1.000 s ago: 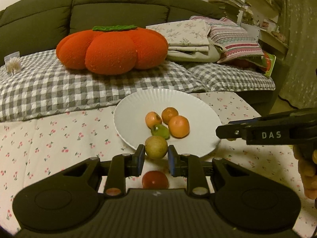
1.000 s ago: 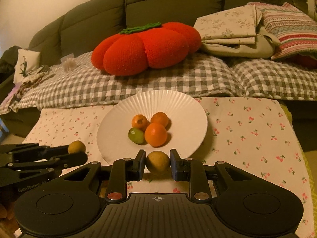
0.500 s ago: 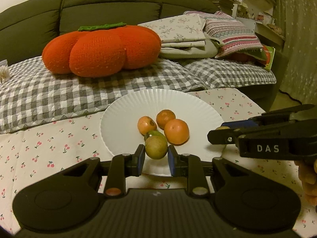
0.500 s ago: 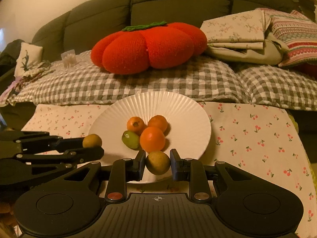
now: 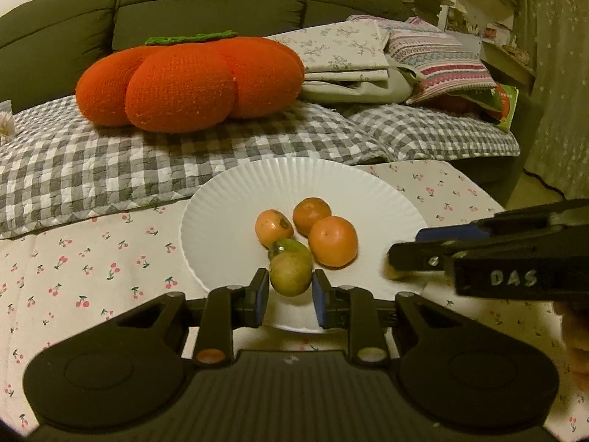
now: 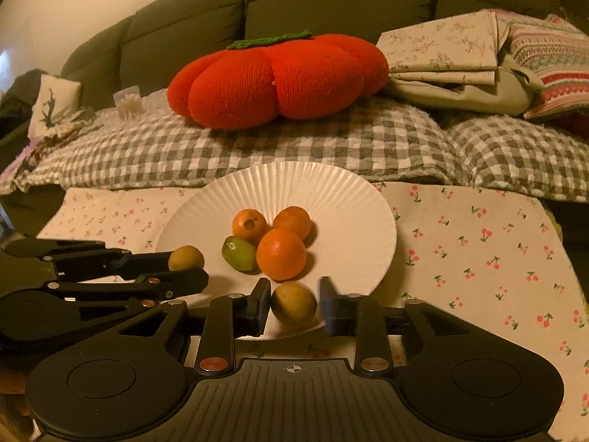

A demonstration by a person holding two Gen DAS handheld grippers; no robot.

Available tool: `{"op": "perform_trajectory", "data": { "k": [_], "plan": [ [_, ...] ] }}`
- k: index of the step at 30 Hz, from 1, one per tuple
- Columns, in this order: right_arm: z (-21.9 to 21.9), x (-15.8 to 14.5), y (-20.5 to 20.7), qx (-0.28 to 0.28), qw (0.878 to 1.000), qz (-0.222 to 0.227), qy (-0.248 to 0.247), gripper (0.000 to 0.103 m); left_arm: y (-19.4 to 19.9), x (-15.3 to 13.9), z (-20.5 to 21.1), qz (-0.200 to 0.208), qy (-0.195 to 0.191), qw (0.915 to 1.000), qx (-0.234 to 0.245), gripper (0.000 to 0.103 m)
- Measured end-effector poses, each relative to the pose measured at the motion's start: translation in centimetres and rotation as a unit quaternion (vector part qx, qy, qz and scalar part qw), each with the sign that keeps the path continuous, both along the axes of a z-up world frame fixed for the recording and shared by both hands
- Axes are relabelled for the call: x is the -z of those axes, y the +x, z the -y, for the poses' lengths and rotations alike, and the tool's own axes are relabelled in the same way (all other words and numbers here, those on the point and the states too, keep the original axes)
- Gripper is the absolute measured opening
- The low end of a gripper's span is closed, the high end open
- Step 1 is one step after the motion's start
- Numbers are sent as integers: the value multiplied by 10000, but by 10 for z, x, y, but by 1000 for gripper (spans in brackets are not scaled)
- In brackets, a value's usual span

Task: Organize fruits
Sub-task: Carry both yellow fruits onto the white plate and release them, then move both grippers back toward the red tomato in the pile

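Jaws of the left gripper (image 5: 290, 294) sit clamped, as far as can be judged, on a dull yellow-green round fruit (image 5: 291, 274), which is held above the near left part of the white fluted paper plate (image 6: 331, 191). At the plate's centre lie one oval green fruit (image 6: 239, 253) and three round orange fruits (image 6: 281, 254), touching in a cluster. Jaws of the right gripper (image 6: 294, 304) stand slightly apart around a second yellow-green round fruit (image 6: 293, 304): a sliver of plate shows beside it, and it appears to rest on the near rim. Progress is judged late: four fruits are placed, a fifth is about delivered, the sixth awaits release. No other loose fruit shows on the cherry-print surface (image 6: 478, 250).
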State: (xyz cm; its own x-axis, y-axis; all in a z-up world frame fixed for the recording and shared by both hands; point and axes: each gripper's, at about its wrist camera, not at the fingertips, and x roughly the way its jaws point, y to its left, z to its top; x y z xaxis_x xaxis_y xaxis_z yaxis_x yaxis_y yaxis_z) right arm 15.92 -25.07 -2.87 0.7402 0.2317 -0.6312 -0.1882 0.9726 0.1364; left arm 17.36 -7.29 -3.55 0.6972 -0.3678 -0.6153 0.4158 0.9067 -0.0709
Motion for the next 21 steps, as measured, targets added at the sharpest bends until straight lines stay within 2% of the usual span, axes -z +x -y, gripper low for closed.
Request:
{"op": "perform_trajectory", "data": {
  "k": [8, 15, 18, 21],
  "plan": [
    [7, -7, -2, 144, 9992, -22, 364, 32, -1, -3, -8, -82, -77, 9999, -110, 28],
    [19, -16, -3, 343, 9962, -117, 786, 32, -9, -13, -23, -241, -303, 9988, -309, 28],
    [16, -20, -7, 318, 9962, -157, 801, 38, -17, -20, -28, -254, -362, 9983, -383, 28],
    [14, -26, -12, 298, 9954, -201, 889, 39, -25, -26, -37, -366, -407, 9971, -520, 29]
  ]
}}
